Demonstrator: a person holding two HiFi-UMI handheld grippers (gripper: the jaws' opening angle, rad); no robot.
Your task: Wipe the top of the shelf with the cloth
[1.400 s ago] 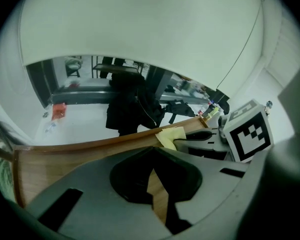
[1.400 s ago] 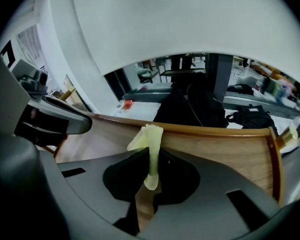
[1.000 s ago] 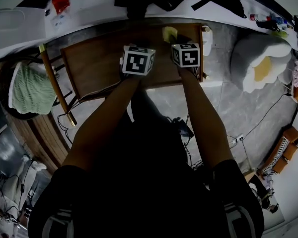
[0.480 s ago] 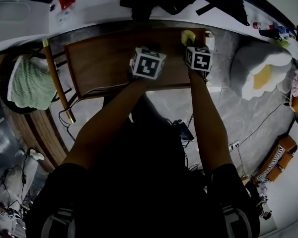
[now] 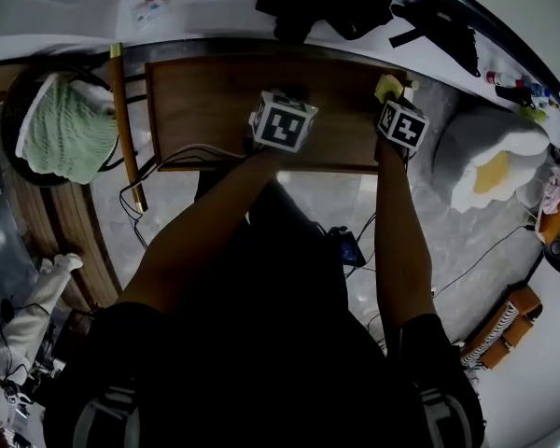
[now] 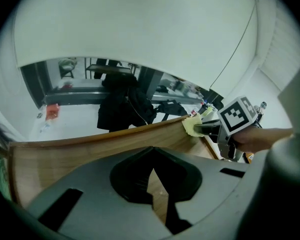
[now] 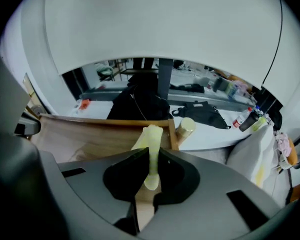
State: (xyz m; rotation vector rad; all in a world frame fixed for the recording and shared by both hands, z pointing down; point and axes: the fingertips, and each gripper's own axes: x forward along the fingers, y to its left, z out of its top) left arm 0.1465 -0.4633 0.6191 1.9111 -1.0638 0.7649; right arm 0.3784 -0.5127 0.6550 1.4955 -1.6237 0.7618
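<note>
At the far right corner of the wooden shelf top (image 5: 205,110), the right tool (image 7: 151,181) pinches the yellow cloth (image 7: 149,136). The left tool (image 6: 152,186), pressed together on nothing, is over the shelf's middle. A good stroke, I judge, would press the cloth flat on the wood and sweep leftward in overlapping passes, edges included. One cloth, one shelf, two tools.

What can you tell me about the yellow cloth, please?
The cloth is small, pale yellow and soft-looking, bunched into a narrow strip. The right gripper pinches its lower end between shut jaws. The rest pokes forward and appears to rest on the brown wooden shelf top, near its far right corner.
</note>
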